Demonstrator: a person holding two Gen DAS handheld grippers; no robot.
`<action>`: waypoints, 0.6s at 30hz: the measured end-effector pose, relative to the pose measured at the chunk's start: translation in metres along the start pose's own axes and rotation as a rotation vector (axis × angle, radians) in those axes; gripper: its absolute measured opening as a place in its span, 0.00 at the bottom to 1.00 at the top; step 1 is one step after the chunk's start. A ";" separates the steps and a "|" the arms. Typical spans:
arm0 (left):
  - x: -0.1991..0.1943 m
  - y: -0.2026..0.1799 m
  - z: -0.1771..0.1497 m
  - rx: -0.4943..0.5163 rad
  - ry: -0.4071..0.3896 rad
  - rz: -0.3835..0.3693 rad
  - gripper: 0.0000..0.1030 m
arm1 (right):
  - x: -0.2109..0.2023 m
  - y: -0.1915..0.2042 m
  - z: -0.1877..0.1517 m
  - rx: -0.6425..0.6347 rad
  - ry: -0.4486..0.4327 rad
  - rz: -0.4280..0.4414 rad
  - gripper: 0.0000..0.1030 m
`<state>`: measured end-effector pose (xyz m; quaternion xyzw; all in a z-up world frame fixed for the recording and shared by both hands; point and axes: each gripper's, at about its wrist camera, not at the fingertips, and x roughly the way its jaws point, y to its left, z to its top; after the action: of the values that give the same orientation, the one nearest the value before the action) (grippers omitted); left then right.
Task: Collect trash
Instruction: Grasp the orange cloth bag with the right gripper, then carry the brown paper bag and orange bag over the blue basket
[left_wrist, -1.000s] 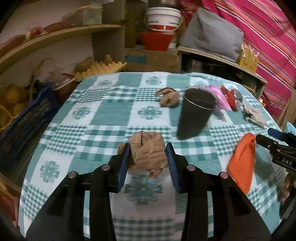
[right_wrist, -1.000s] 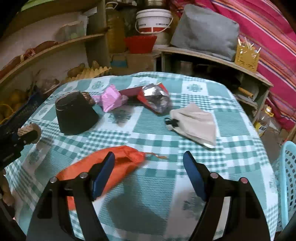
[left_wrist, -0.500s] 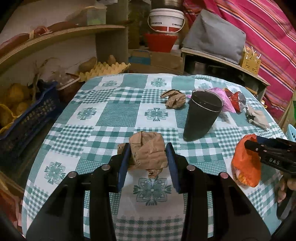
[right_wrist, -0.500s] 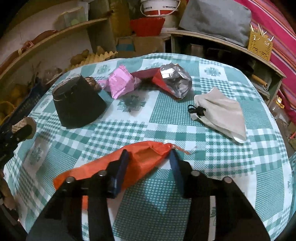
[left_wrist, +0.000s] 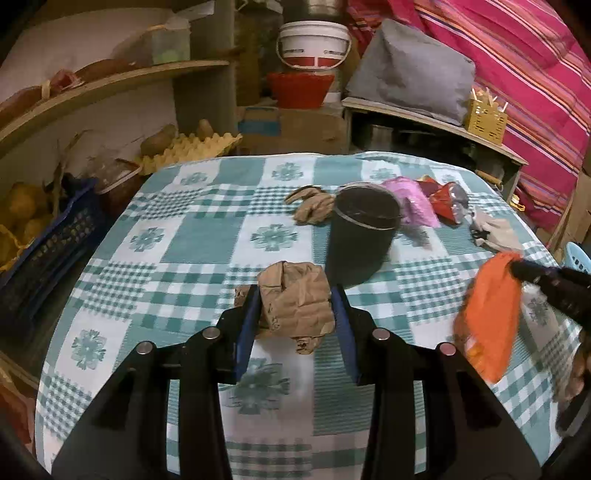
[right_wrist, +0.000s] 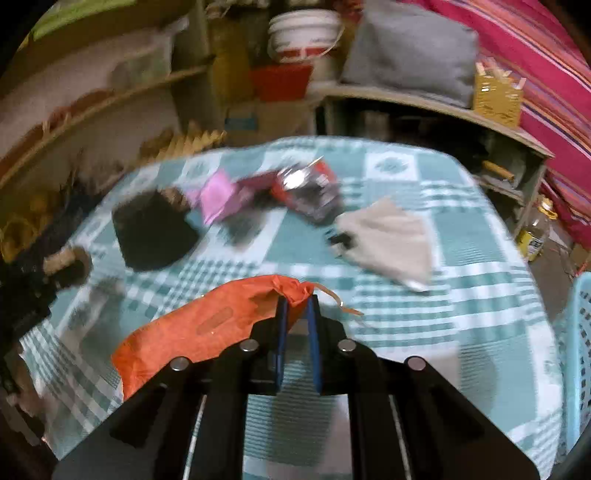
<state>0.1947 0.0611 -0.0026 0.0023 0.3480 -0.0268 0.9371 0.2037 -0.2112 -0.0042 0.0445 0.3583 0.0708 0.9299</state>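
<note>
My left gripper (left_wrist: 295, 314) is shut on a crumpled brown paper ball (left_wrist: 293, 304), held above the checked tablecloth (left_wrist: 207, 236). My right gripper (right_wrist: 295, 308) is shut on the top end of an orange bag (right_wrist: 199, 328), lifted off the cloth; it also shows in the left wrist view (left_wrist: 487, 314). A black cup (left_wrist: 364, 236) stands mid-table. More trash lies beyond it: another brown paper wad (left_wrist: 312, 208), a pink wrapper (left_wrist: 413, 201), a red and silver wrapper (left_wrist: 447, 197) and a beige pouch (right_wrist: 388, 240).
A blue crate (left_wrist: 48, 243) of produce sits left of the table. Shelves, an egg tray (left_wrist: 195, 147) and buckets stand behind. A light blue basket (right_wrist: 580, 354) stands at the right table edge.
My right gripper closed on the orange bag's end and lifted it off the cloth. My left gripper kept its hold on the brown paper ball.
</note>
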 end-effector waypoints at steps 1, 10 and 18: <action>0.000 -0.003 0.001 0.005 -0.003 -0.003 0.37 | -0.004 -0.005 0.001 0.009 -0.010 -0.006 0.11; -0.008 -0.048 0.004 0.055 -0.034 -0.064 0.37 | -0.045 -0.079 0.003 0.108 -0.083 -0.102 0.11; -0.021 -0.105 0.020 0.101 -0.088 -0.113 0.37 | -0.077 -0.142 -0.001 0.174 -0.131 -0.205 0.11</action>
<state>0.1870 -0.0432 0.0278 0.0289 0.3044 -0.0972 0.9471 0.1608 -0.3642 0.0265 0.0925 0.3041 -0.0588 0.9463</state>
